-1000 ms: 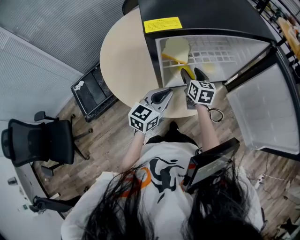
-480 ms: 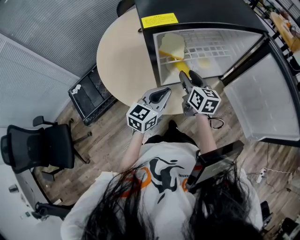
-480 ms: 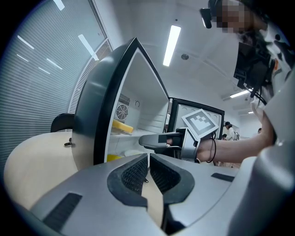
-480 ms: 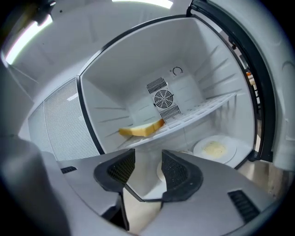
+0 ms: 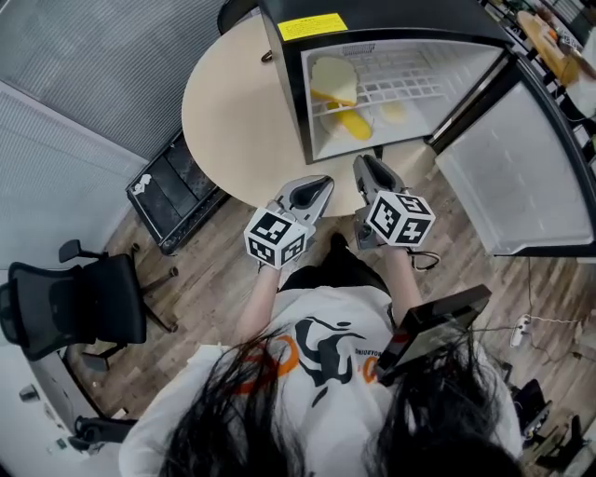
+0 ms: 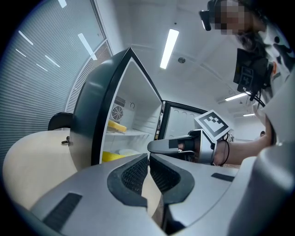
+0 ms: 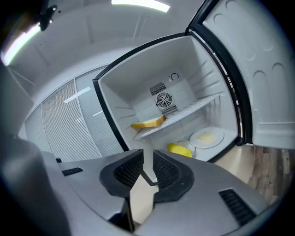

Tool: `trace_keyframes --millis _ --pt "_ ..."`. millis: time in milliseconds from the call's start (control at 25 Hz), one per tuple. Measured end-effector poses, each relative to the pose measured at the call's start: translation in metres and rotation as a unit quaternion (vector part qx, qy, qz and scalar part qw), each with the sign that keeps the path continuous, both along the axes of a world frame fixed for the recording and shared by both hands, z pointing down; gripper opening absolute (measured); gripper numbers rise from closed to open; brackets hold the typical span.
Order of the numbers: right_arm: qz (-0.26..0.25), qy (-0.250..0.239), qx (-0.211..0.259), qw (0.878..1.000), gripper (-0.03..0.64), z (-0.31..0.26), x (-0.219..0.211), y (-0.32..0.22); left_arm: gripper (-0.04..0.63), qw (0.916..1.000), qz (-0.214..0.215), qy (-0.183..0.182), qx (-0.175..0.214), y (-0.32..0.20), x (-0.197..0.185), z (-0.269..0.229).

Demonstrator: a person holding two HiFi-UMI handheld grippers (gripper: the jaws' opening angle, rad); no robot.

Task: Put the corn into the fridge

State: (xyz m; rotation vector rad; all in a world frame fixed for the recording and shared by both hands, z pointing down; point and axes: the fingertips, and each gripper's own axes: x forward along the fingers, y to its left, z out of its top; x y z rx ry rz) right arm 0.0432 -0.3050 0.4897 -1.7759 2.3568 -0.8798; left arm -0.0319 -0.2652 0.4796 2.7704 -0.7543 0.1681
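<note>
- The corn lies on the fridge floor, near the front lip and just beside a small plate. A yellow slice sits on the shelf above.
- The right claw hangs just outside the fridge's open front. Its jaws have just been closing and are down to a narrow slit, with nothing between them.
- The left claw is beside it, further from the fridge, jaws together and empty.
- The placing looks done; the door stands wide open, so shutting it is probably what remains.
- Risk: the corn is round and close to the lip, so a hard push on the door could jolt the fridge and roll it out.
- Risk: the fridge front sits near the worktop edge, so a sideways shove might shift it there.
- Risk: a closed claw could slip off the smooth door face.
</note>
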Motion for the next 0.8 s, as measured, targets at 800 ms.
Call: trace_keyframes --millis 800 --pt "0.025 0.018 -0.021 0.999 0.052 0.002 -0.016 0.081 0.011 0.9989 0.030 0.034 -0.012 0.060 -0.008 0.002"
